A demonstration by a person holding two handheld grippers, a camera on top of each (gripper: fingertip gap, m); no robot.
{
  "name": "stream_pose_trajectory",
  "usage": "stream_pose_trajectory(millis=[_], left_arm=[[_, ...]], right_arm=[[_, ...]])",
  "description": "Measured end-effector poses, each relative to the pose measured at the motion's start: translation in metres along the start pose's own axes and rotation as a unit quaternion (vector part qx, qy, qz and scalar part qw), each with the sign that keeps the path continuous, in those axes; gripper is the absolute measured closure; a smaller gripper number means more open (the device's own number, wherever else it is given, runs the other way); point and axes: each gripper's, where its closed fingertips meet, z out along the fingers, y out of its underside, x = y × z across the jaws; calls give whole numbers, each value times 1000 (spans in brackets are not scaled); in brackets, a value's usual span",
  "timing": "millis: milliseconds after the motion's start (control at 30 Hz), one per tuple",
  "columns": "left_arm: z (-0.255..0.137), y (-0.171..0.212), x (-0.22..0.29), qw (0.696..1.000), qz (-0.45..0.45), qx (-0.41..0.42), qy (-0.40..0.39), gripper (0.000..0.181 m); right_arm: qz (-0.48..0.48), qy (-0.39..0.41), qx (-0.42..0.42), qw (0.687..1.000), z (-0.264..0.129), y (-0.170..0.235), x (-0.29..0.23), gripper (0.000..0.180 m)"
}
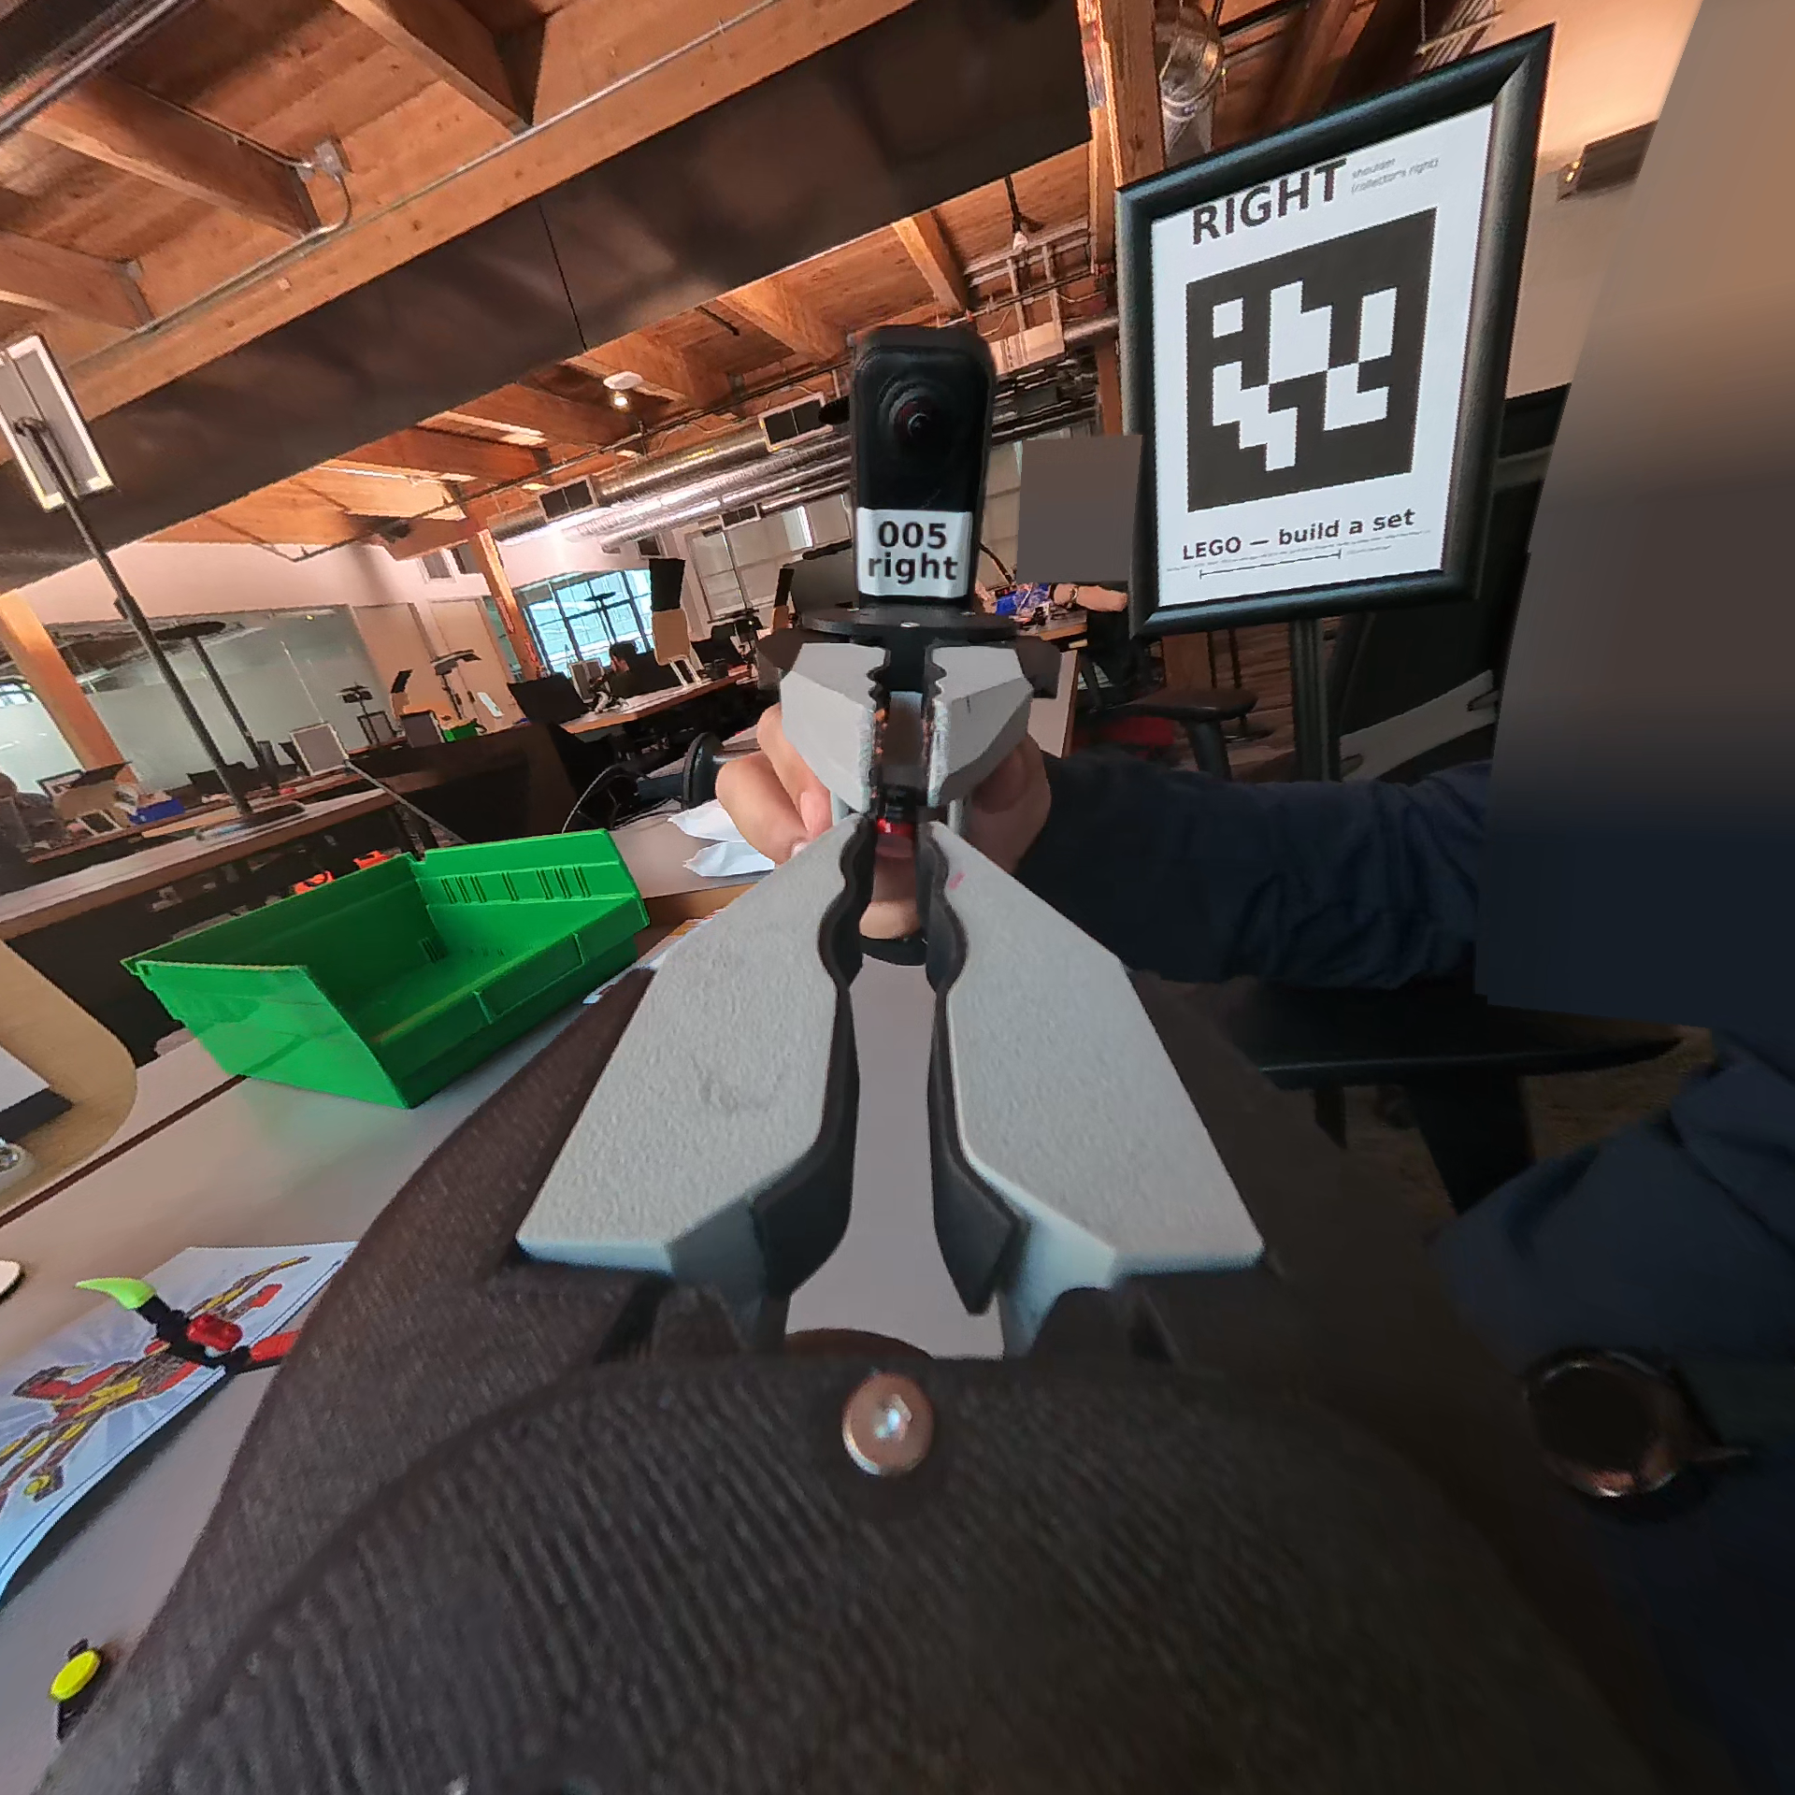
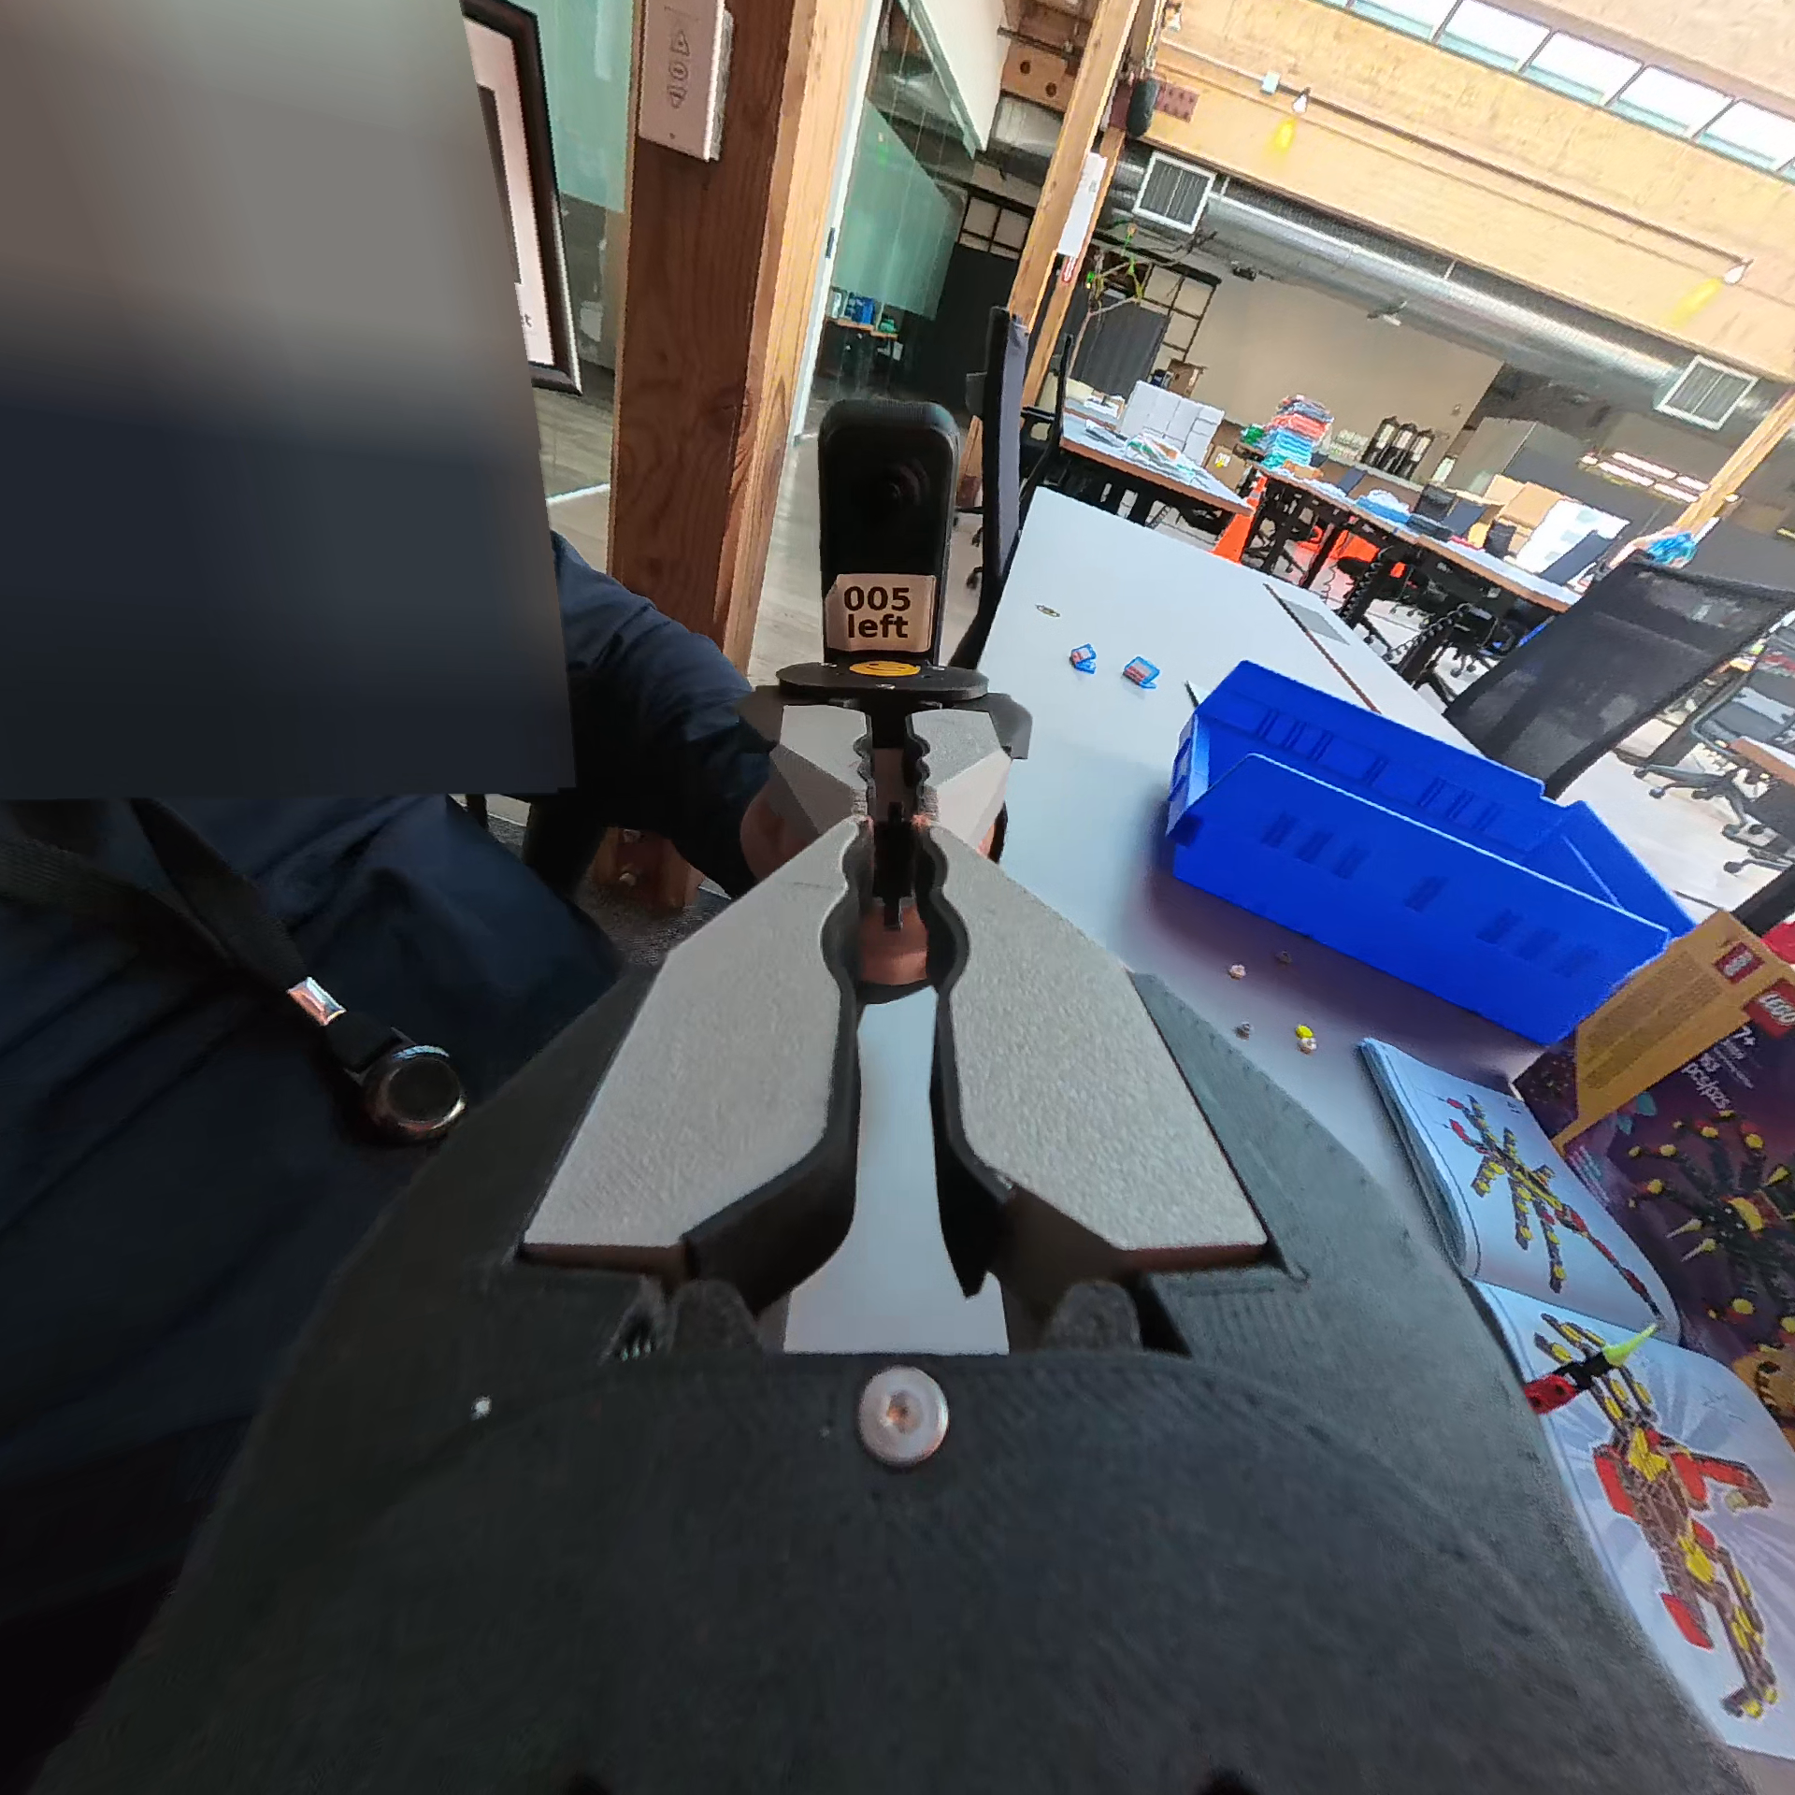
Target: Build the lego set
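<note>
Your two hand-held grippers meet tip to tip above the table (image 2: 1098, 622). The left hand-held gripper (image 1: 898, 855) is nearly closed at its tips, and so is the right hand-held gripper (image 2: 896, 855); a small red and black lego piece (image 1: 896, 821) sits between the meeting tips, but you cannot tell which one grips it. At 9 o'clock in the left wrist view lies the green bin (image 1: 389, 971), and at 8 o'clock the instruction booklet (image 1: 117, 1379) carries a red, black and lime lego part (image 1: 194, 1331). In the right wrist view the blue bin (image 2: 1408, 855) sits at 3 o'clock, with the lego box (image 2: 1690, 1117) and loose small pieces (image 2: 1272, 1010) near it. A framed marker sign (image 1: 1311, 330) stands at 1 o'clock behind the right one.
</note>
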Motion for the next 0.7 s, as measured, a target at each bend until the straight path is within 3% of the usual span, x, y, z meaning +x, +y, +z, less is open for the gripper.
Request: stream_pose_trajectory(millis=[467, 700], left_arm=[[1, 6, 1, 1000, 2, -8, -1, 176], [-3, -2, -7, 999, 23, -4, -49, 176]], right_arm=[[-49, 13, -20, 999, 4, 6, -1, 175], [-60, 55, -1, 997, 9, -1, 7, 175]])
